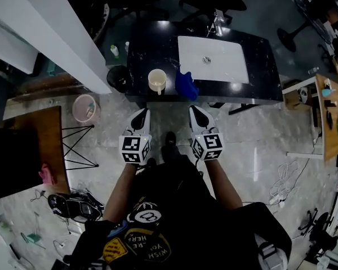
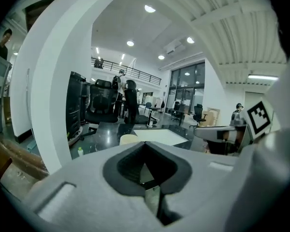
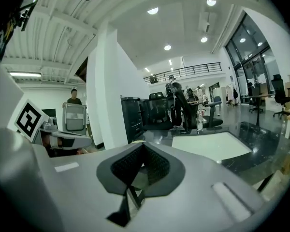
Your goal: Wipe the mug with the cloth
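While the person stands facing a black table (image 1: 265, 66), the head view shows both grippers held low in front of the body, well short of the table's front edge. L gripper (image 1: 140, 113) and R gripper (image 1: 194, 110) sit side by side, apart, tips aimed at the table. Each one's jaws look pressed together w/ nothing btwn them. Near the table's front edge stands the mug (image 1: 156, 81), cream, upright, mouth up. Just R of it lies the cloth (image 1: 186, 85), blue and bunched; whether it touches the mug can't be told. Behind the cloth a white mat (image 1: 225, 61) covers the table's middle. On the floor L of the table sit a black bin (image 1: 118, 78) and a pink bucket (image 1: 85, 108).

Left gripper view: the 2 jaws are closed tip to tip, pads meeting at the front w/ only a V-shaped hollow behind them, nothing gripped. Beyond the tips the mug (image 2: 128, 139) peeks over the jaws, rim only, w/ the white mat (image 2: 159, 136) a bit further R. R gripper (image 2: 198, 130) reaches in from the R edge, its marker cube toward the camera. A white pillar (image 2: 53, 95) fills the L side.

Right gripper view: the 2 jaws are likewise pressed tight together and empty. White mat (image 3: 215, 146) lies ahead to the R on the dark tabletop. L gripper (image 3: 87, 140) comes in from the L edge, marker cube showing.
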### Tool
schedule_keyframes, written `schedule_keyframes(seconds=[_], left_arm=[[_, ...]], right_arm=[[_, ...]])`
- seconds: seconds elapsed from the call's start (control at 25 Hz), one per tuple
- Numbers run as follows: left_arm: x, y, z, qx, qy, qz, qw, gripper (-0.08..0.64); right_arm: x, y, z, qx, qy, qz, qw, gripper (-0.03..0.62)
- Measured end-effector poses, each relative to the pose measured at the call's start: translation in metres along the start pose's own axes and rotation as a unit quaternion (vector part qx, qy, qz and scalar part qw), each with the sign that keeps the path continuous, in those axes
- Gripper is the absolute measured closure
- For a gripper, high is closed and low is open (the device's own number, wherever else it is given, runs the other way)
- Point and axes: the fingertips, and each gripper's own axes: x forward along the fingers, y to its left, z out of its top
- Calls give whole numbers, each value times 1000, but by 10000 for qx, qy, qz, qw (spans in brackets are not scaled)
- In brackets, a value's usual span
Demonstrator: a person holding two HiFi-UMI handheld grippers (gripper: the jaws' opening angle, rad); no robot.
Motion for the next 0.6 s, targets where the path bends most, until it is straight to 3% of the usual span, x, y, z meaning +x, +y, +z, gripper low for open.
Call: schedule_keyframes(seconds=[0.28, 0.44, 0.6], left_arm=[[-84, -42, 16, 139, -346, -335, 9987, 555], [-107, -59, 10, 209, -282, -281, 9990, 555], [-112, -63, 13, 29, -268, -216, 9994, 555]], right_arm=[[-63, 77, -11, -201, 90, -35, 9998, 591], [-91, 83, -6, -161, -26, -100, 9998, 591], [-102, 80, -5, -127, -37, -109, 9999, 591]])
